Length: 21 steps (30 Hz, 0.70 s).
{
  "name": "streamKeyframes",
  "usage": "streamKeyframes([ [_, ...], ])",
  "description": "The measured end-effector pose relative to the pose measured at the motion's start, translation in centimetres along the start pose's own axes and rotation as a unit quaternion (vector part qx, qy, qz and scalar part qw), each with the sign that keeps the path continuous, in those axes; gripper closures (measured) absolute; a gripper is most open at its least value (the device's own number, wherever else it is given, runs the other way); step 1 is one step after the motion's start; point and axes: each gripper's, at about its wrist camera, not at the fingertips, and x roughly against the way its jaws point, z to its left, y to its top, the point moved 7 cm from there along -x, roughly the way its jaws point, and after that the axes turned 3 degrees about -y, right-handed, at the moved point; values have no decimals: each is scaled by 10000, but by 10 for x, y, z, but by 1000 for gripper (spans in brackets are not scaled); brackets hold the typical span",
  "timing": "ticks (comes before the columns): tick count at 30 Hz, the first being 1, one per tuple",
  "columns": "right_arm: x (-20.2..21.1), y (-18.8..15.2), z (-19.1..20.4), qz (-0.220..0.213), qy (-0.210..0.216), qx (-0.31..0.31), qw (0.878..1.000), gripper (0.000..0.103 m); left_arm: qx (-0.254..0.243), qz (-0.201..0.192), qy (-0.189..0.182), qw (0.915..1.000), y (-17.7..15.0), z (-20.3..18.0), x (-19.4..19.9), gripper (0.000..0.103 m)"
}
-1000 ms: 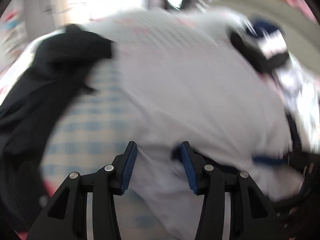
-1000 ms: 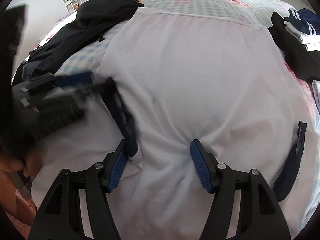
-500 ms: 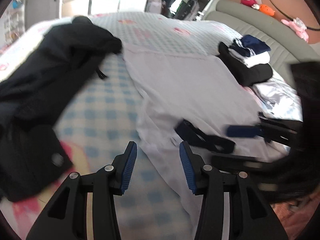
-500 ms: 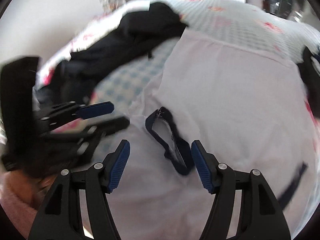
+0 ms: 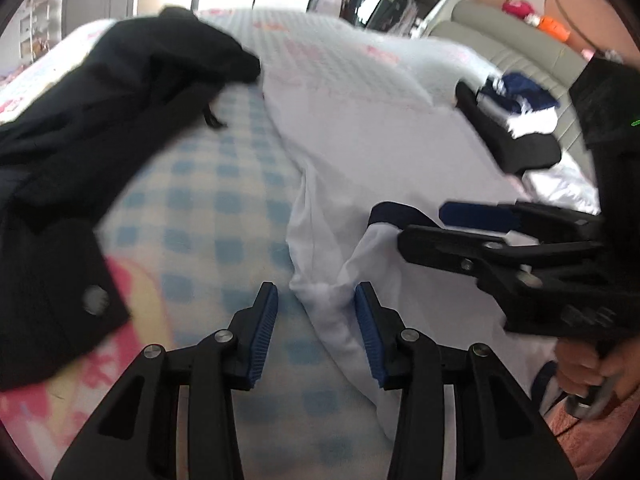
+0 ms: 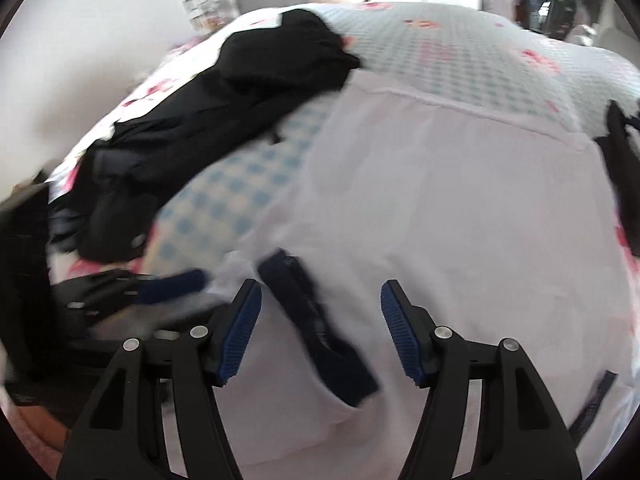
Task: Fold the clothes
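Bedspread [image 5: 208, 216] now shows beside the white shirt [image 5: 360, 152], both hand-held grippers [image 5: 316, 312] [image 6: 320, 304] spread, empty.

Right hand-held gripper [image 6: 320, 320] points down at the bed [image 6: 460, 44], jaws wide apart, blue pads clear of the cloth, nothing gripped. White shirt [image 6: 440, 200] lies spread flat over the checked bedsheet. Its navy collar [image 6: 316, 328] sits between the jaws, nearer the left pad. Navy sleeve trim [image 6: 592, 404] shows at lower right. Black garment [image 6: 224, 120] is heaped upper left, beside the shirt's edge, snap button visible. Left hand-held gripper [image 6: 176, 284] comes in low left, blurred, blue pad tip at the shirt's left edge, jaws opening; contact can't be judged. Dark folded clothes [image 6: 620, 152] at the right edge, cropped.
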Motion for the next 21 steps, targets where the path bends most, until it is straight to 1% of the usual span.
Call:
streamKeyframes([
  [2,-22,0,5,231,-339,160,9990,39,-162,87,120,9998,-5,-2,-3,60],
  [3,-30,0,1,306,-385,28,9988,40,-239,116,147,9995,-7,-3,-2,60],
  [5,-45,-2,-7,451,-468,-241,9976,40,-204,148,120,9996,-8,0,3,59],
  [7,-42,1,-16,360,-311,-633,9969,40,-128,165,84,9997,-9,4,7,59],
  [8,-35,4,-21,224,-398,-752,9961,40,-98,183,80,9998,-10,6,8,59],
  [11,-15,12,-33,-130,-863,-753,9933,40,25,93,-5,10000,-9,5,16,59],
  [14,11,9,-33,-253,-549,-936,9938,40,206,-132,-214,9995,-6,-2,30,59],
  [16,30,-3,-29,-340,-514,-927,9938,40,255,-351,-237,9988,-8,-11,44,59],
  [20,51,-46,-14,-197,-409,-764,9960,40,219,-320,-341,9987,-31,-35,52,58],
  [21,56,-58,-13,-138,-409,-749,9963,40,200,-255,-310,9990,-37,-39,52,58],
])
